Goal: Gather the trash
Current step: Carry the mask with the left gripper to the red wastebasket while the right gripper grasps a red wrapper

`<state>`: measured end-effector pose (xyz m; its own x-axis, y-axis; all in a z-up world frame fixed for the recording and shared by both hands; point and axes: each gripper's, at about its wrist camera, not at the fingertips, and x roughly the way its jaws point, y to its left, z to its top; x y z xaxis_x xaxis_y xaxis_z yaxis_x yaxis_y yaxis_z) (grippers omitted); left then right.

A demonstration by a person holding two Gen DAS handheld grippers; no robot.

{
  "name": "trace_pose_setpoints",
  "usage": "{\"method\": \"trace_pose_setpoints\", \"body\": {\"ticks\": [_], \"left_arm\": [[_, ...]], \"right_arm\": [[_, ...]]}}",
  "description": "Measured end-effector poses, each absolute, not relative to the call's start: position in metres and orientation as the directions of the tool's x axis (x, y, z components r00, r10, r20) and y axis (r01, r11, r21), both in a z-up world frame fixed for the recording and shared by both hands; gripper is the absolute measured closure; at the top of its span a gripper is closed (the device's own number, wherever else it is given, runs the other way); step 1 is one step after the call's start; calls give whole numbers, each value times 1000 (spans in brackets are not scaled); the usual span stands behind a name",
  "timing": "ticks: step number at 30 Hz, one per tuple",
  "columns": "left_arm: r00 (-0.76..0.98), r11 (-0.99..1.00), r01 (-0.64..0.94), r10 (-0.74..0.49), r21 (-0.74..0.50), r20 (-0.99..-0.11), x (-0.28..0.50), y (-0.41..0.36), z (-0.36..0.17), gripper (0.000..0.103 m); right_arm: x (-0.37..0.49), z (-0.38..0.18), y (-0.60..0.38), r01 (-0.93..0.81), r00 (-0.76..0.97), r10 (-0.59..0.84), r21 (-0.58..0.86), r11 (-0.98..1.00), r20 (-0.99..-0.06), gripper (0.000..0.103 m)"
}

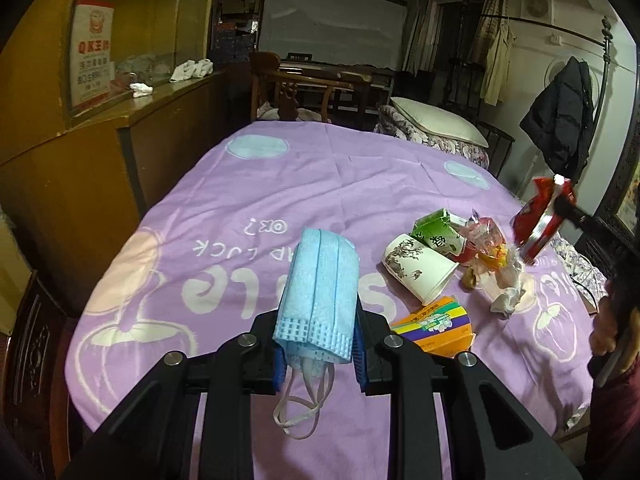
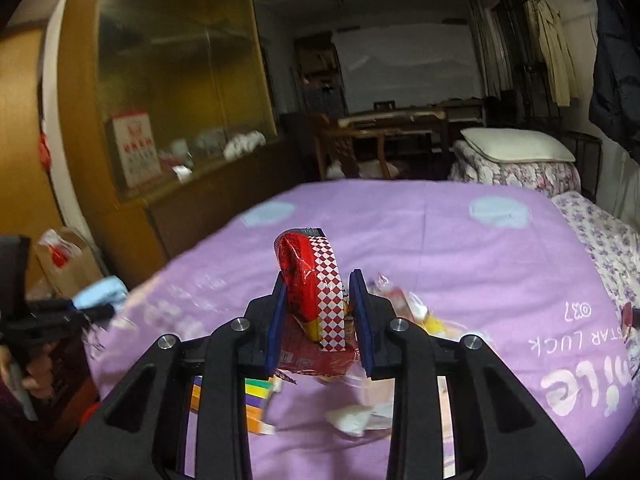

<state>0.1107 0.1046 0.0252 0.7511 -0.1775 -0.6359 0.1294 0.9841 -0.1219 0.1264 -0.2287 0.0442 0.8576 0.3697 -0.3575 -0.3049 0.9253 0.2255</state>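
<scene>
bed: purple sheet (image 1: pixel 280 184) | left: wooden cabinet (image 1: pixel 80 152) | far: chair (image 1: pixel 288 84), curtains (image 1: pixel 424 20)

Mask: a folded pale-blue face mask (image 1: pixel 320 292) – clamped in the left gripper (image 1: pixel 320 354), ear loops dangling below.
Wrapper: a red, checkered snack wrapper (image 2: pixel 316 292) – pinched in the right gripper (image 2: pixel 320 320), held above the bed.
Pile: a paper cup (image 1: pixel 420 268) on its side, green carton (image 1: pixel 438 230), striped box (image 1: pixel 436 326) and crumpled tissue (image 1: pixel 508 292) lay near the bedspread's (image 1: pixel 260 184) right edge.
</scene>
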Motion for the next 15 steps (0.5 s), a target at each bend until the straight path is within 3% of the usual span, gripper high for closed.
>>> {"method": "trace_pose_setpoints", "body": {"ticks": [9, 15], "left_arm": [[753, 995, 33, -84, -91, -653, 58, 159, 33, 77], [730, 993, -87, 12, -76, -684, 14, 218, 19, 76]], "right_arm": [[86, 67, -179, -415, 836, 456, 191, 889, -306, 71], [68, 70, -121, -544, 747, 578, 197, 815, -329, 71]]}}
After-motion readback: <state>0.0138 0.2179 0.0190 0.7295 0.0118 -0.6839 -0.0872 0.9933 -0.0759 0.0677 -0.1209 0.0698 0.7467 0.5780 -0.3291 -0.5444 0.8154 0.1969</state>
